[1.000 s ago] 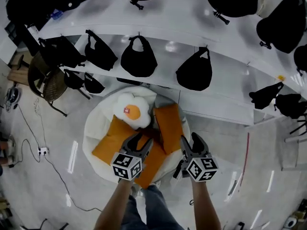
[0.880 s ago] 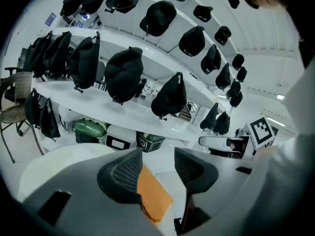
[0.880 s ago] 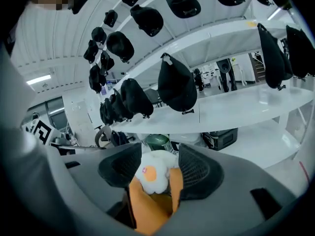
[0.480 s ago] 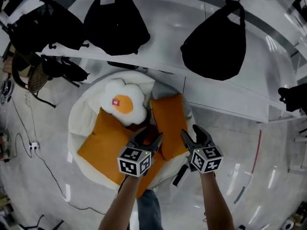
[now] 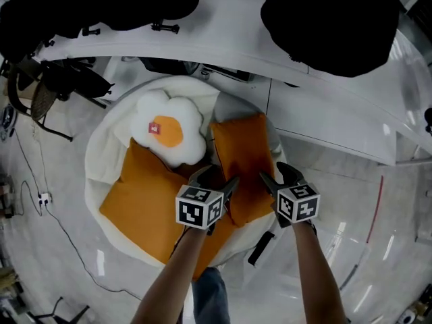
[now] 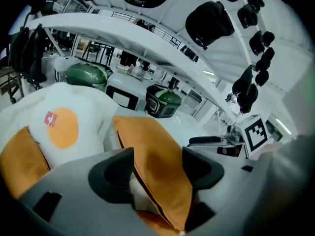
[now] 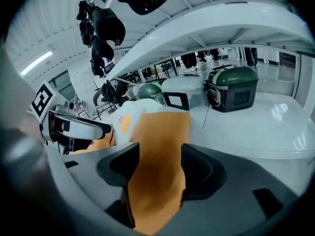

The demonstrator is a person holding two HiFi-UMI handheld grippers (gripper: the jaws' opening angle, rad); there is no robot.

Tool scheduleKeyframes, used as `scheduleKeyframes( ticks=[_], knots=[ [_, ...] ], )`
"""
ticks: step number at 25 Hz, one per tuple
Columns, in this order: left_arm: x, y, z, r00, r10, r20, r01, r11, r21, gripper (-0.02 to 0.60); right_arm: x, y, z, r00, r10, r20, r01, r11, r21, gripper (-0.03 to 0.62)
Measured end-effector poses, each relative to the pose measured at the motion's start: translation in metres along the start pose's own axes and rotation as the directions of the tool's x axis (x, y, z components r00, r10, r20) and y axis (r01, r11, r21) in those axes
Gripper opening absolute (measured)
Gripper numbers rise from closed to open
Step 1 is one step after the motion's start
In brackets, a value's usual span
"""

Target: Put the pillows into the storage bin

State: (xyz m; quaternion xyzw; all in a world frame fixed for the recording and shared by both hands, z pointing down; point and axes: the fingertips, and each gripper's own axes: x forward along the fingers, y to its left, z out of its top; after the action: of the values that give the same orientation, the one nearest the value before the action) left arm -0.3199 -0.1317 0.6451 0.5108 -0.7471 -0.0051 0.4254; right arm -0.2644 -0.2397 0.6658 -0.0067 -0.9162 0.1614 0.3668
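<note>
A round white storage bin on the floor holds a fried-egg pillow, a flat orange pillow at its left and a second orange pillow standing on edge at its right. Both grippers are at the near edge of that standing pillow. My left gripper has the pillow's edge between its jaws, which are opening, with a gap at the left jaw. My right gripper still pinches the same pillow between both pads, though its jaws are starting to open.
A curved white display shelf runs behind the bin, with black bags hanging over it. A dark chair and a floor cable lie to the left. Green-lidded cookers stand under the shelf.
The view has closed in on the bin. Both grippers have moved forward with the standing orange pillow, which now sits deeper in the bin. The left jaws have widened.
</note>
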Motion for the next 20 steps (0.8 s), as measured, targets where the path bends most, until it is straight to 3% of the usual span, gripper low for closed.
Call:
scheduleKeyframes(
  ticks=[6,8,11,18,20],
  knots=[
    [0.024,0.01,-0.022,0.998,-0.018,-0.064,0.016,1.0,-0.024,0.31,0.026,-0.011,-0.02,0.994,0.065,-0.084,-0.063,0.997,0.036,0.347],
    [0.031,0.008,-0.024,0.997,-0.039,-0.066,0.035,0.997,-0.063,0.311,0.032,-0.009,-0.027,0.99,0.101,-0.101,-0.095,0.993,0.066,0.36],
    [0.046,0.005,-0.033,0.992,-0.06,-0.11,0.054,0.997,-0.059,0.311,0.042,-0.008,-0.033,0.986,0.136,-0.099,-0.124,0.985,0.12,0.36],
    [0.067,0.011,-0.05,0.983,-0.008,-0.181,0.004,1.0,-0.026,0.313,0.048,-0.008,-0.037,0.993,0.102,-0.061,-0.095,0.99,0.104,0.357],
    [0.066,0.008,-0.049,0.985,-0.001,-0.173,-0.003,1.0,-0.024,0.314,0.044,-0.015,-0.039,0.995,0.093,-0.046,-0.085,0.985,0.149,0.396]
  ],
)
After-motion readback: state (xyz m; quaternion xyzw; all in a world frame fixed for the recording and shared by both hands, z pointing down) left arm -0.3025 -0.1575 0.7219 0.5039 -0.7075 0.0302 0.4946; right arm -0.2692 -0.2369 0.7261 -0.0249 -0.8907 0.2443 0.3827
